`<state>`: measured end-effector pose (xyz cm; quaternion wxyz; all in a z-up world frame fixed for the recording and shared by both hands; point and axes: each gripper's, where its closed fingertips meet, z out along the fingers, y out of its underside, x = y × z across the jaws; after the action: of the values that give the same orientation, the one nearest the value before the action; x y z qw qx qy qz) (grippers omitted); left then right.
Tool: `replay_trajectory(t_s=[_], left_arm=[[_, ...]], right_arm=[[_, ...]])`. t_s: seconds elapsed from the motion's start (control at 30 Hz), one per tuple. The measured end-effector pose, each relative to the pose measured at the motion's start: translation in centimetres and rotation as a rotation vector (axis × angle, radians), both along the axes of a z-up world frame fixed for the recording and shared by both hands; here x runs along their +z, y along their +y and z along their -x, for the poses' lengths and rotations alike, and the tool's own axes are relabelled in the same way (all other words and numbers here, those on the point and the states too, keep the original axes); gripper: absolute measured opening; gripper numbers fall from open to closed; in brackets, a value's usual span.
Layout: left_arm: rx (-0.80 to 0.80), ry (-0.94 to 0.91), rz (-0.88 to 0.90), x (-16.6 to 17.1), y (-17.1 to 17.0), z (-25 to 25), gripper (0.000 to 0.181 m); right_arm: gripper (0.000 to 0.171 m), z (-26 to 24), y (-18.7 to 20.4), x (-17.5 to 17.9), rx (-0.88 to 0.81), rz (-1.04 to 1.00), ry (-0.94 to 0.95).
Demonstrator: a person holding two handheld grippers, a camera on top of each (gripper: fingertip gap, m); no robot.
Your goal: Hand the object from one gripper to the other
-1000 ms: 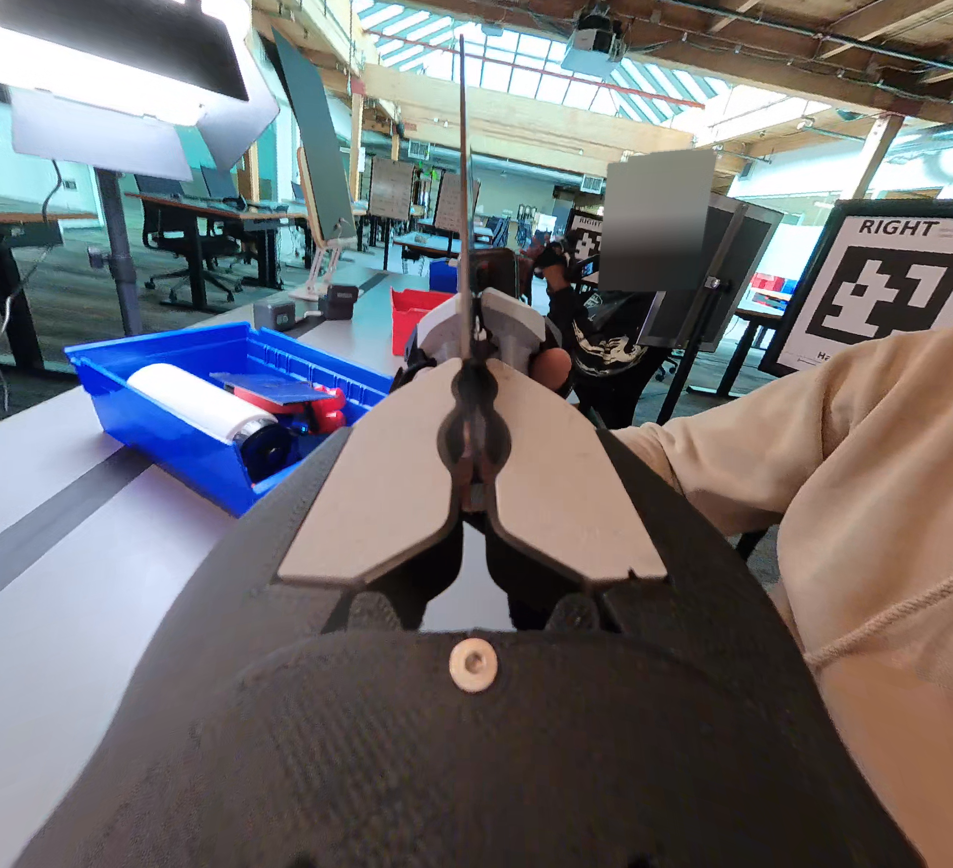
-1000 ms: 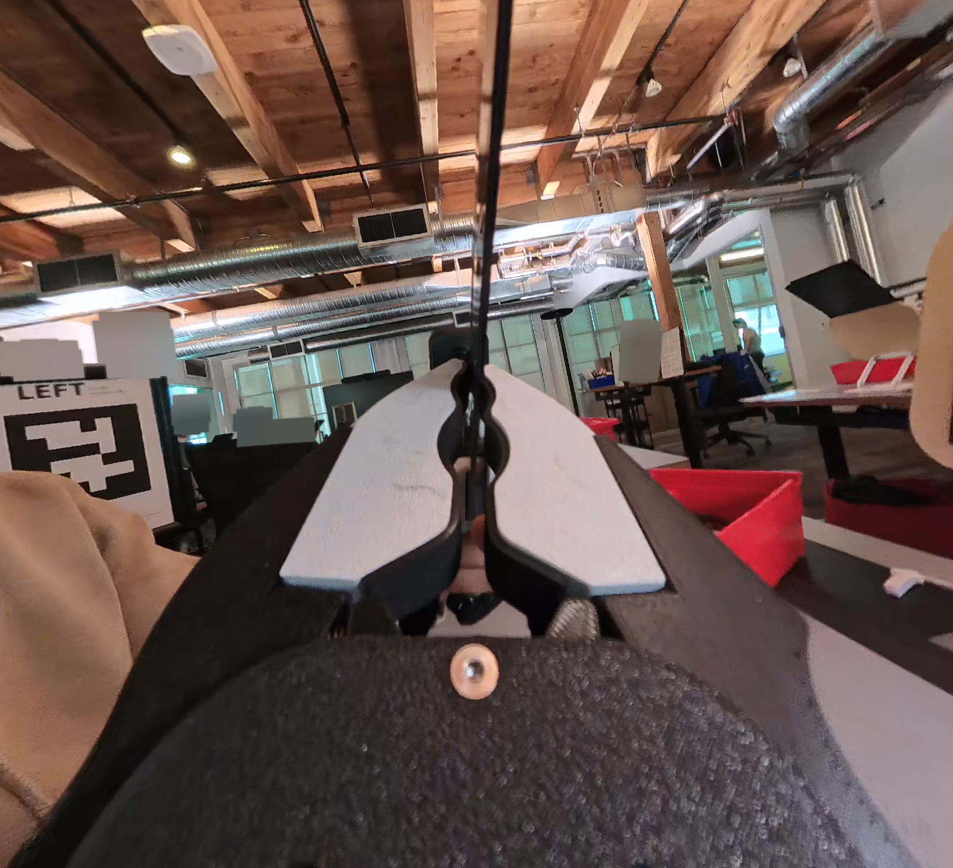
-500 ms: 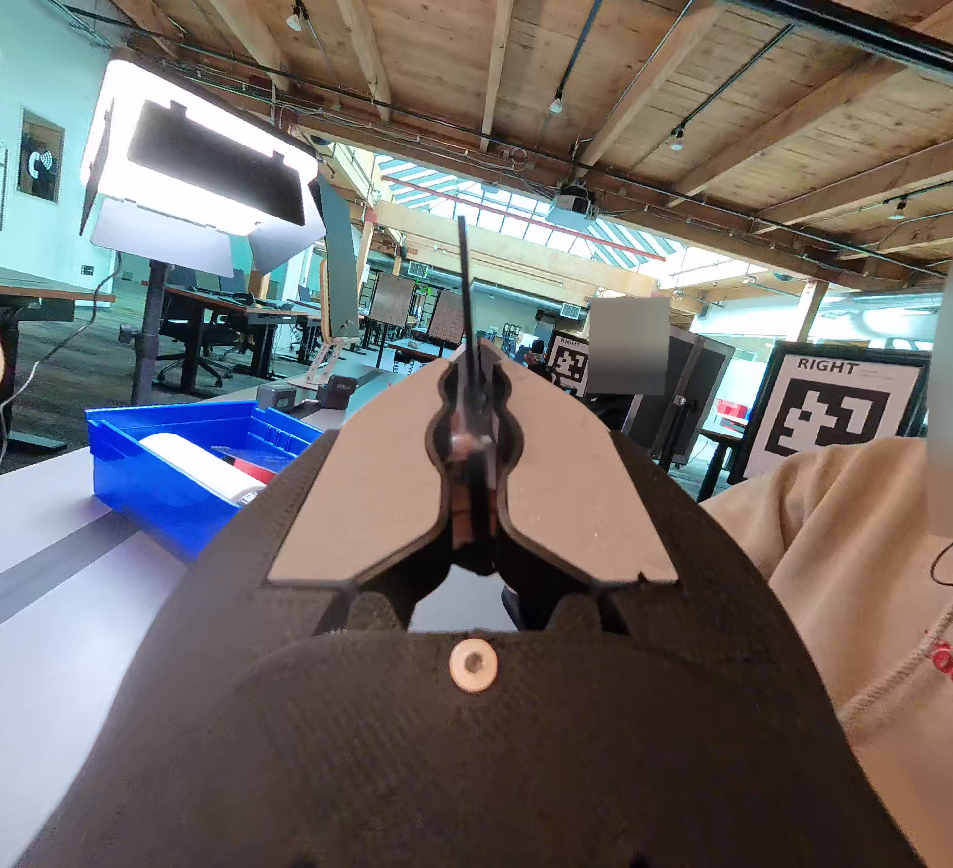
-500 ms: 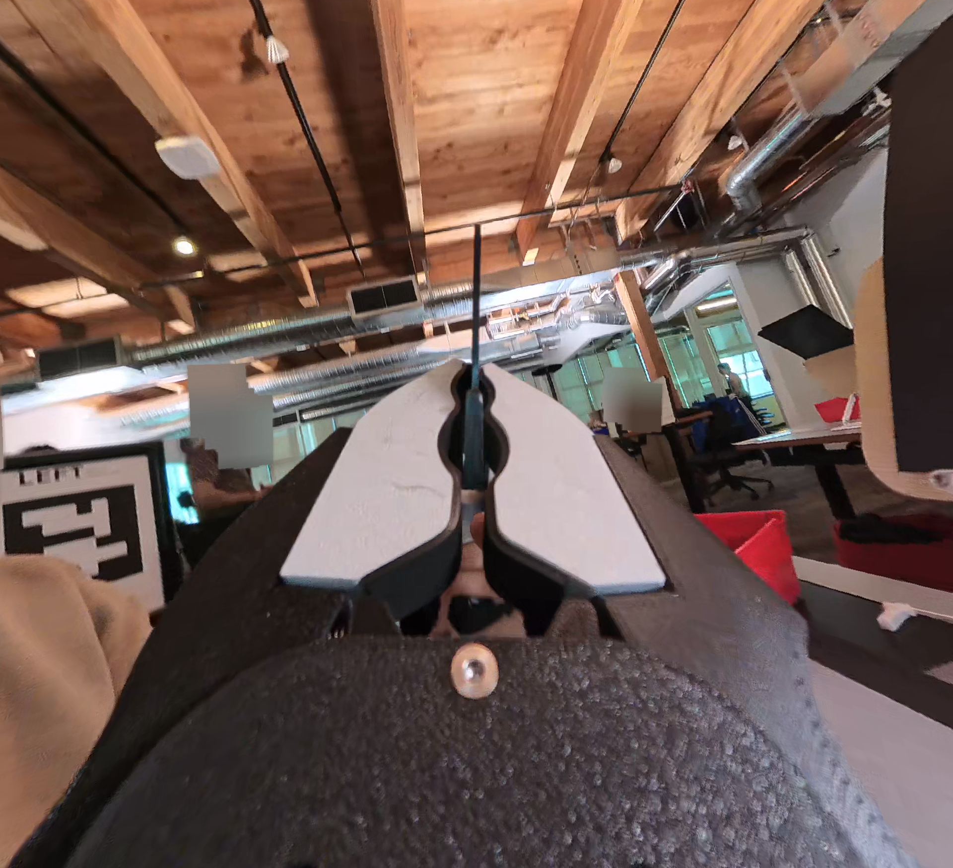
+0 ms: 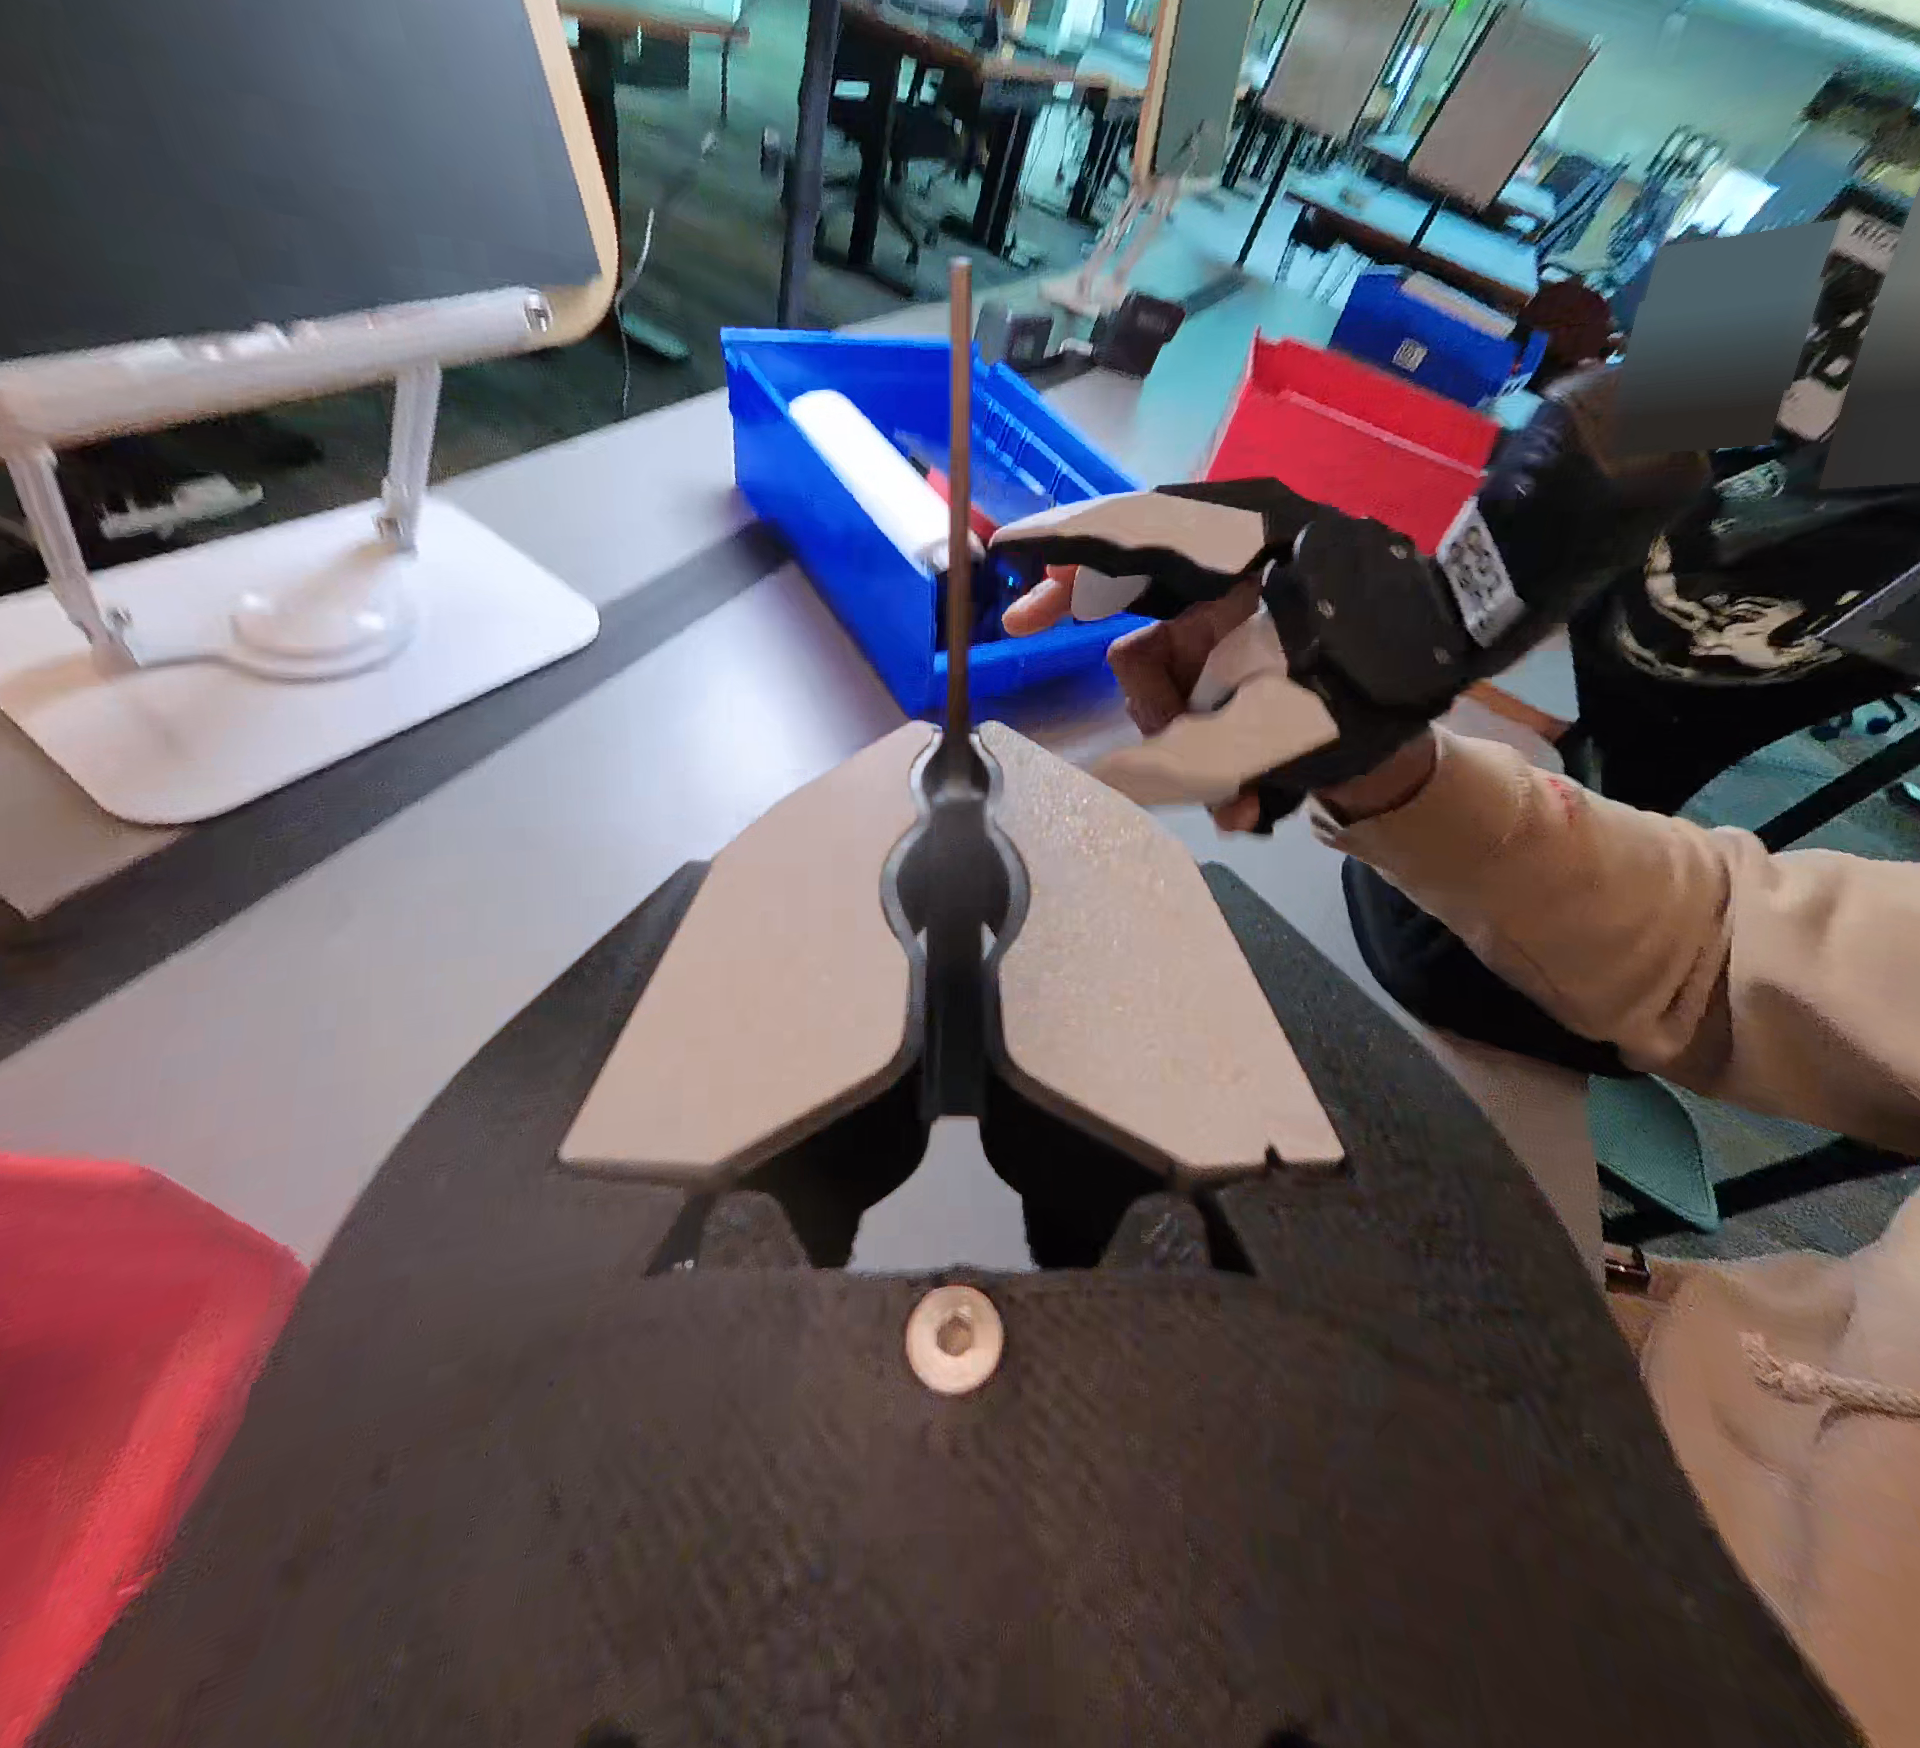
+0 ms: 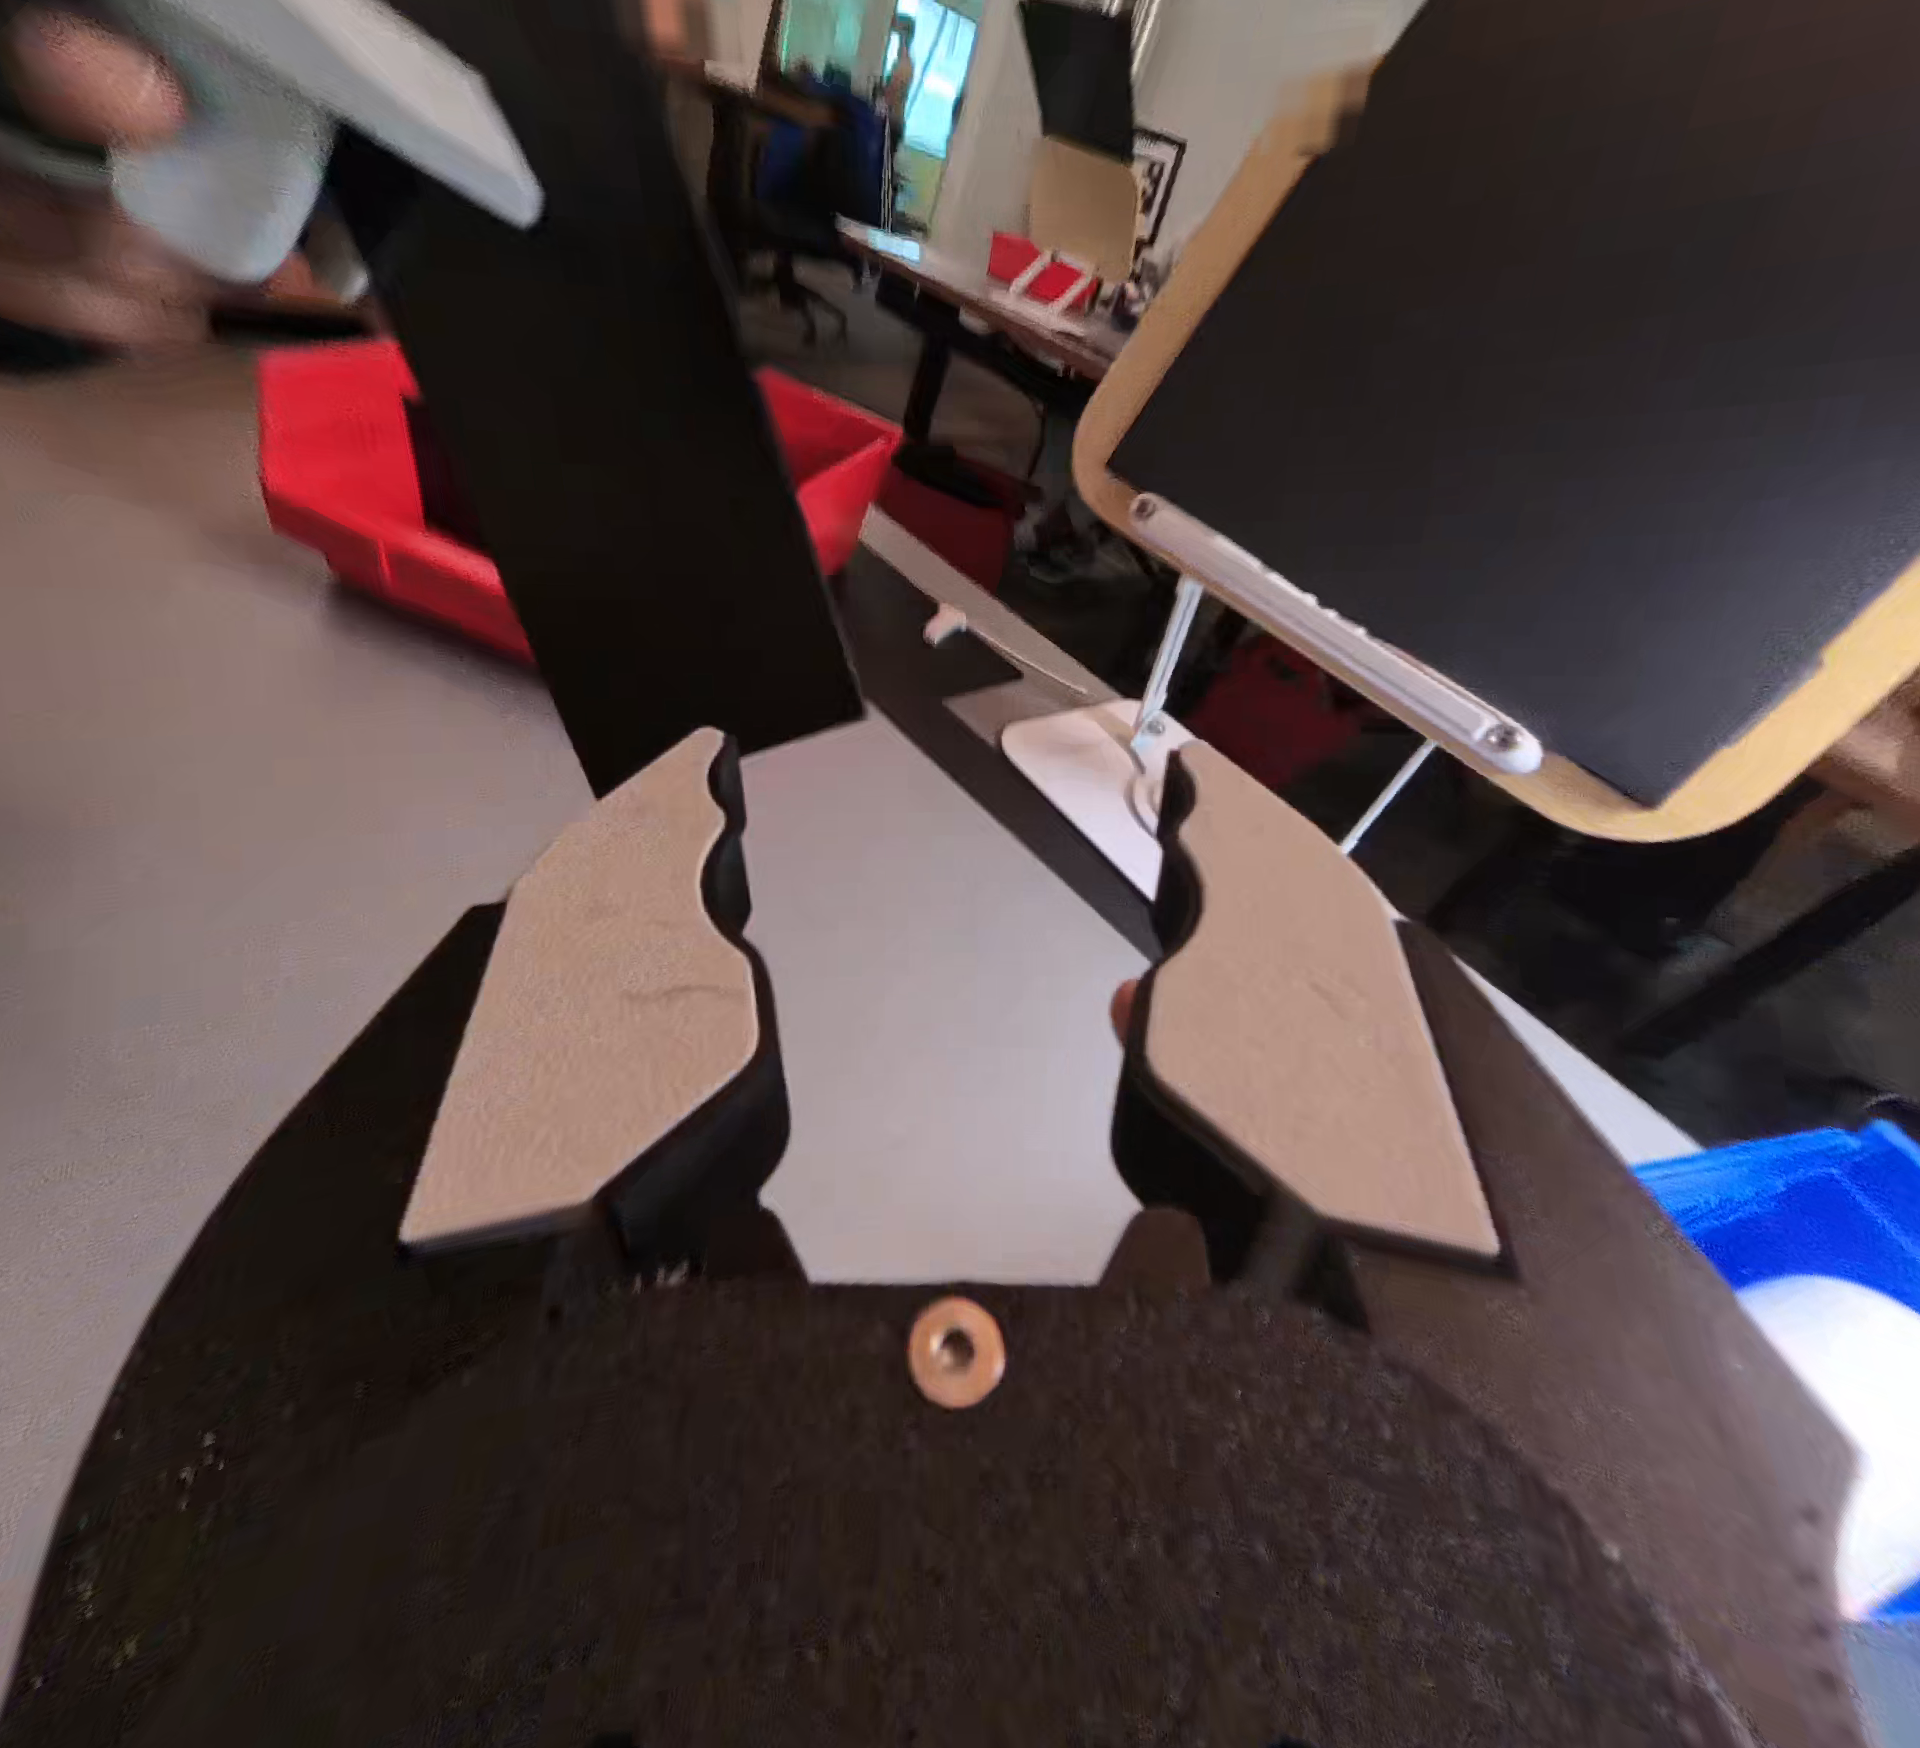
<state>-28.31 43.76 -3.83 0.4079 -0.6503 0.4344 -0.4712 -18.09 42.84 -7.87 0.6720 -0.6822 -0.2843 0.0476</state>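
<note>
A thin black flat sheet shows edge-on in the left wrist view (image 5: 957, 493) and as a broad black panel in the right wrist view (image 6: 613, 368). My left gripper (image 5: 951, 742) is shut on its lower end and holds it upright above the grey table (image 5: 436, 888). The left gripper also shows blurred at the upper left of the right wrist view (image 6: 312, 67). My right gripper (image 6: 951, 763) is open and empty, close beside the sheet's lower edge. In the left wrist view it (image 5: 1055, 654) hangs open just right of the sheet, not touching it.
A blue bin (image 5: 862, 555) with a white roll (image 5: 862, 462) stands behind the sheet, and a red bin (image 5: 1340, 441) farther right. A dark tablet on a white stand (image 5: 281, 649) is at the left. Another red bin (image 6: 343, 472) lies behind the sheet.
The right gripper has opened, let go of the sheet and drawn away. The left gripper still holds it and has tilted down toward the table.
</note>
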Motion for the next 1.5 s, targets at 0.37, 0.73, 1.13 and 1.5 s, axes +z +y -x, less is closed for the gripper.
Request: replay_trajectory(t_s=[0.37,0.73,1.13,1.5], left_arm=[[-0.195,-0.039,-0.07,-1.2,-4.9,-4.7,0.044],[-0.499,-0.139,-0.176,-0.3,-11.2,-5.3,0.097],[-0.504,-0.014,-0.221,-3.1,-12.0,-6.7,0.083],[-0.406,-0.099,-0.241,-2.6,-9.0,-6.4,0.082]], right_arm=[[0.09,5.0,0.0,-6.7,0.119,0.181,-0.152],[0.09,9.2,-10.5,1.4,0.878,0.235,0.263],[0.089,10.5,-9.7,-3.1,0.845,0.381,0.138],[0.09,4.3,-8.3,2.1,0.737,0.26,0.266]])
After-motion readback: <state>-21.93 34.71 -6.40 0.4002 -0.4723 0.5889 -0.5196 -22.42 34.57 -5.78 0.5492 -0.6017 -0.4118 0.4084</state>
